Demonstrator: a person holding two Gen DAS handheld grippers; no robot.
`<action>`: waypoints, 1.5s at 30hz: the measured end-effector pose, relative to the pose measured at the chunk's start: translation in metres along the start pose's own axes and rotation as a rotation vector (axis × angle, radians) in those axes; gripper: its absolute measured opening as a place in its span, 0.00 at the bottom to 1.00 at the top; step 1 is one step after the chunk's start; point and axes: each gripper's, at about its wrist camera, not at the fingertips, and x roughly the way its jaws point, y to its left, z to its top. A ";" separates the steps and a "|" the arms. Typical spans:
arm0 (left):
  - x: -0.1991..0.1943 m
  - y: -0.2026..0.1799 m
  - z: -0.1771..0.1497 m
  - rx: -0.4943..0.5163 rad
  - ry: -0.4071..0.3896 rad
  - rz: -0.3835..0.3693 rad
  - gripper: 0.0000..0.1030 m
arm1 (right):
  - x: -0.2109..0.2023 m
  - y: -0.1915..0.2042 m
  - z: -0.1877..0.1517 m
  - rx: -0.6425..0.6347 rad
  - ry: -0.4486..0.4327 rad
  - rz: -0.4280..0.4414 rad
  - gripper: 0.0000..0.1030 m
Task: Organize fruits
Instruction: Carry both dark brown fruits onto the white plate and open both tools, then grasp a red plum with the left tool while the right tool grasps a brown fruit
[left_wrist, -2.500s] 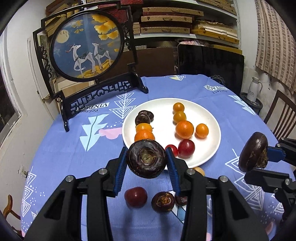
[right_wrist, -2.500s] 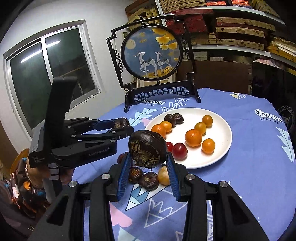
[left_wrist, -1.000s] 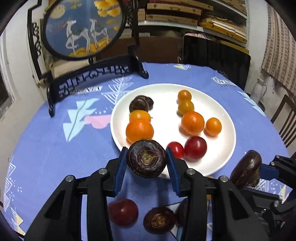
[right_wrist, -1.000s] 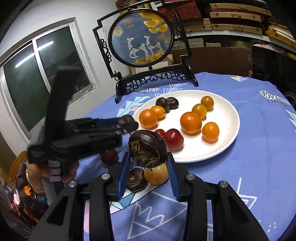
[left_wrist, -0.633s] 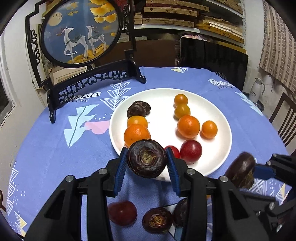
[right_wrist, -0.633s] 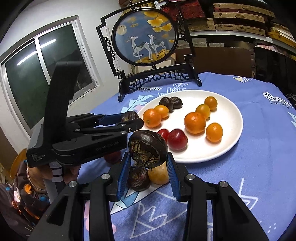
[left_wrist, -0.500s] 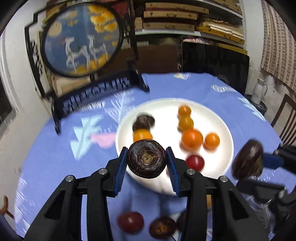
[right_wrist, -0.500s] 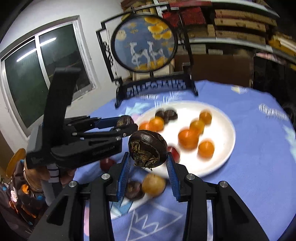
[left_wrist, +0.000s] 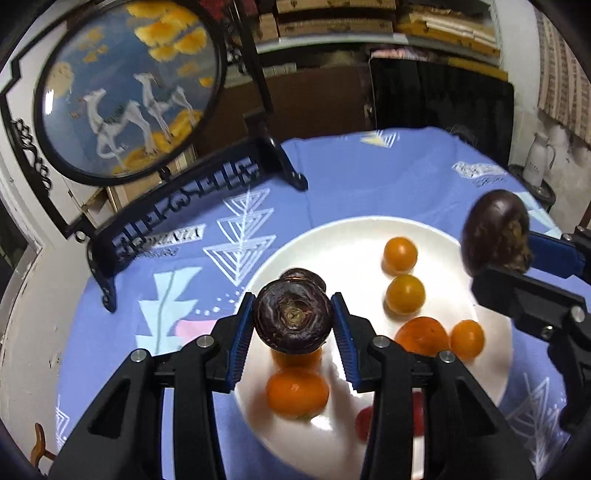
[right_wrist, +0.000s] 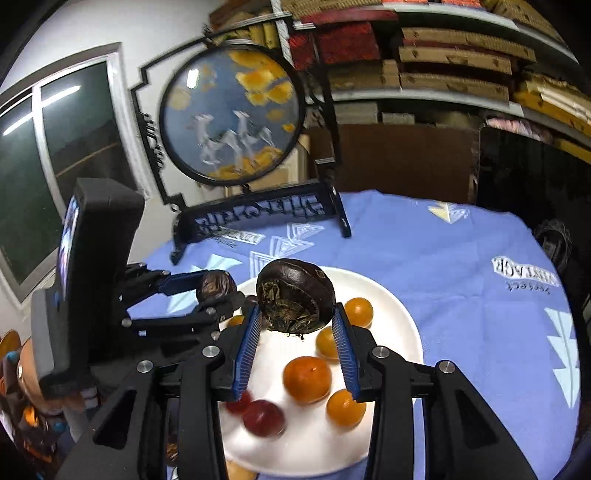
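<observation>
1. Since a second earlier both grippers had moved forward from the near rim of the white plate (left_wrist: 288, 254) to over its middle, each carrying its fruit along; the loose fruits on the cloth before the plate had dropped out of the left wrist view.
2. Nearest, the left gripper (left_wrist: 293, 321) had its jaws clamped on a dark water chestnut (left_wrist: 293, 320), held above the plate's left half, over the two oranges (left_wrist: 297, 393) there.
3. The right gripper (right_wrist: 295, 325) likewise had its jaws pressed on a second dark chestnut (right_wrist: 295, 295), hanging over the plate's centre, just behind the large orange (right_wrist: 307, 378).
4. The step looked like carrying both chestnuts to join the dark pair (left_wrist: 304, 275) at the plate's far-left edge. Done well, each gripper would lower until its fruit nearly touched the plate before letting go, as a round chestnut would likely roll.
5. Open room: bare plate lay between the left orange column and the small orange fruits (left_wrist: 400, 254) to the right, and towards the far rim. The grippers hung close side by side over the plate, so releasing one at a time seemed safer.
6. Beyond the plate, the blue tablecloth (left_wrist: 369, 177) was bare up to the black stand of the round deer screen (left_wrist: 127, 86), well apart from the plate.
</observation>
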 end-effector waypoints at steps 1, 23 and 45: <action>0.008 -0.002 0.000 0.003 0.016 -0.003 0.39 | 0.009 -0.002 0.001 0.001 0.014 -0.006 0.39; -0.078 0.056 -0.094 -0.003 -0.030 -0.049 0.79 | -0.071 0.063 -0.118 -0.194 0.127 0.097 0.66; -0.052 0.054 -0.167 0.147 0.052 -0.140 0.80 | -0.032 0.085 -0.154 -0.114 0.251 0.142 0.40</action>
